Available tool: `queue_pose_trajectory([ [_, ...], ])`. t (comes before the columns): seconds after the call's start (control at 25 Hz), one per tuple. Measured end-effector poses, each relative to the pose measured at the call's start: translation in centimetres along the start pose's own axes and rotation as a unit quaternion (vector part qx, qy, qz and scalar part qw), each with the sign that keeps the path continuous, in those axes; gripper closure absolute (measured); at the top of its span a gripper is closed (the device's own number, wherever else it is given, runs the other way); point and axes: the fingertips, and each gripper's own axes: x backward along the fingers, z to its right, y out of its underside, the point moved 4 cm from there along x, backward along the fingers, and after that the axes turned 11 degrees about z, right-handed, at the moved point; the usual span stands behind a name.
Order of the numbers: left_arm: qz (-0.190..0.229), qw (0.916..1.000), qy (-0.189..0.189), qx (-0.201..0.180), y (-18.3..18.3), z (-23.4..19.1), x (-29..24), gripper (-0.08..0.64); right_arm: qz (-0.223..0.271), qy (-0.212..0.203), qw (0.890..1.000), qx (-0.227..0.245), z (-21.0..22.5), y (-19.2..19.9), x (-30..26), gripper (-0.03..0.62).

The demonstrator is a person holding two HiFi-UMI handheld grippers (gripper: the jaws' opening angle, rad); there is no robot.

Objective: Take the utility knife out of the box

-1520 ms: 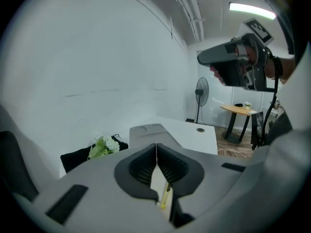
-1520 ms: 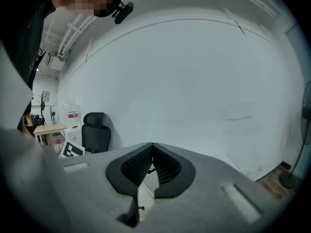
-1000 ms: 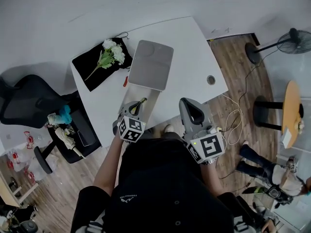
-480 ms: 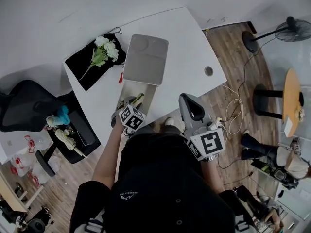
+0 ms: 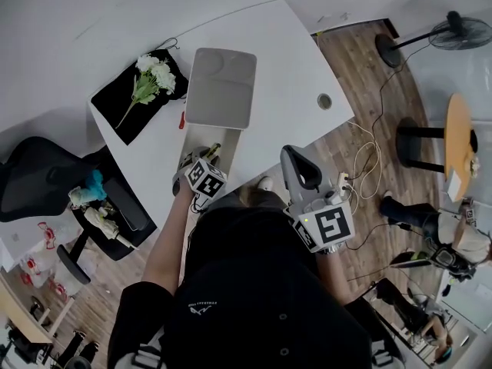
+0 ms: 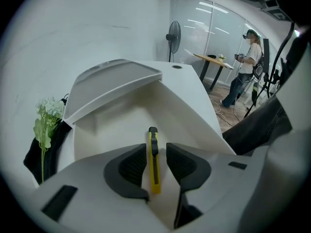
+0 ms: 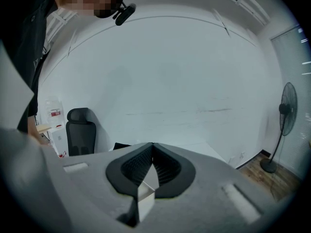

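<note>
left gripper view: utility knife (image 6: 154,165) between wide, just-opened jaws of left gripper (image 6: 155,148)
head view: knife barely shows
right gripper (image 7: 152,148): pinched, empty
we count: one knife, one box (image 6: 104,123)

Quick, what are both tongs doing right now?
Left tongs: open, just been opening, knife between them, not squeezed.
Right tongs: shut, empty.

There was one table (image 5: 300,60), one open box (image 5: 221,89), one knife (image 6: 155,173), one bunch of flowers (image 5: 154,74), one black cloth (image 5: 115,108), one office chair (image 5: 37,181), one fan (image 5: 455,34), and two grippers: a left gripper (image 6: 155,148) and a right gripper (image 7: 152,152).
</note>
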Motion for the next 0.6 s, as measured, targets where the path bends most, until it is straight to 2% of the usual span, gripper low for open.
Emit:
queue_pose_trajectory([
  [0.12, -0.003, 0.9999, -0.016, -0.005, -0.09, -0.48, -0.31, 0.481, -0.002, 0.008, 1.000, -0.001, 0.19, 0.11, 0.06, 0.588],
  [0.2, -0.005, 0.9999, -0.013, -0.003, -0.08, -0.54, -0.47, 0.493, -0.003, 0.013, 1.000, -0.003, 0.35, 0.19, 0.12, 0.588],
  [0.44, 0.003, 0.9989, -0.002, 0.046, -0.06, -0.92, -0.54, 0.494, -0.002, 0.019, 1.000, -0.008, 0.55, 0.53, 0.00, 0.588],
  [0.6, 0.003, 0.9987, 0.000, 0.051, -0.09, -1.07, -0.48, 0.497, -0.002, 0.017, 1.000, -0.009, 0.30, 0.65, -0.01, 0.588],
])
